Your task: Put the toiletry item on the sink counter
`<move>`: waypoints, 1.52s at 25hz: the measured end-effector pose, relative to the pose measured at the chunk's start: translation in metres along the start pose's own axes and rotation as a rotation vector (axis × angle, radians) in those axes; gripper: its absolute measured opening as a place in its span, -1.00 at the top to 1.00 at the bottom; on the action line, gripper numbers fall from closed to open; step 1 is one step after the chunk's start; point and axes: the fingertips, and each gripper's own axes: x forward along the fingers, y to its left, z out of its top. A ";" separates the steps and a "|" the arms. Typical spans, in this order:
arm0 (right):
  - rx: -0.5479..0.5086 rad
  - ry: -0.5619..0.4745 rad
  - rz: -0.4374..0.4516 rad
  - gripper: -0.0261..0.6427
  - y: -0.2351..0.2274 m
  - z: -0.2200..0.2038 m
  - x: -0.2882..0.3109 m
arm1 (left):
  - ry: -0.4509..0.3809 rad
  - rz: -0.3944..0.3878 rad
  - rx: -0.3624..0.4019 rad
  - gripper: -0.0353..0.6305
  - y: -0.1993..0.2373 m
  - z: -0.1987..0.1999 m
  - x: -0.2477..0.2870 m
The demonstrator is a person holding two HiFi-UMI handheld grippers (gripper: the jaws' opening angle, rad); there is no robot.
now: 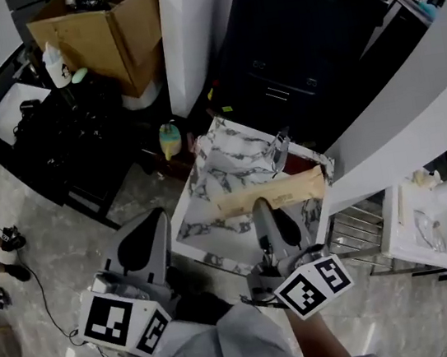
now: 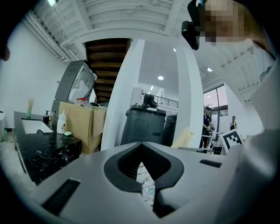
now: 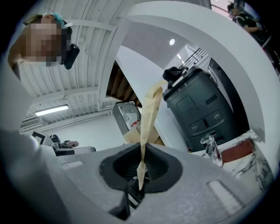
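One flat tan packet (image 1: 280,192) sits pinched in the right gripper's (image 3: 140,168) fingers over the marble worktop (image 1: 216,170). The left gripper (image 2: 141,170) is closed and empty. Delivery seems underway; next, lower it and let go.

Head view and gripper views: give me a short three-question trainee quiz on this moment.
1. True or false: the right gripper's fingers are shut on the flat tan paper packet.
2. Relative to the white marble-patterned sink counter, the packet is: A) lying loose on it; B) held out over it; C) beneath it.
3. What does the left gripper hold?
Key: 1 true; 2 B; 3 nothing.
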 end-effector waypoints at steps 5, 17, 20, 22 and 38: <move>0.010 0.038 -0.027 0.87 -0.015 -0.006 0.013 | 0.012 -0.060 0.005 0.88 0.001 0.000 0.030; 0.089 0.085 -0.089 0.87 -0.038 -0.031 0.094 | 0.075 -0.123 0.013 0.88 0.058 0.001 0.081; 0.119 0.101 -0.094 0.87 -0.044 -0.041 0.115 | 0.098 -0.144 0.009 0.88 0.074 -0.004 0.091; 0.142 0.108 -0.107 0.87 -0.051 -0.046 0.130 | 0.112 -0.164 0.005 0.88 0.085 -0.005 0.099; 0.188 0.214 -0.261 0.87 -0.135 -0.103 0.230 | 0.172 -0.260 -0.015 0.88 0.144 -0.020 0.145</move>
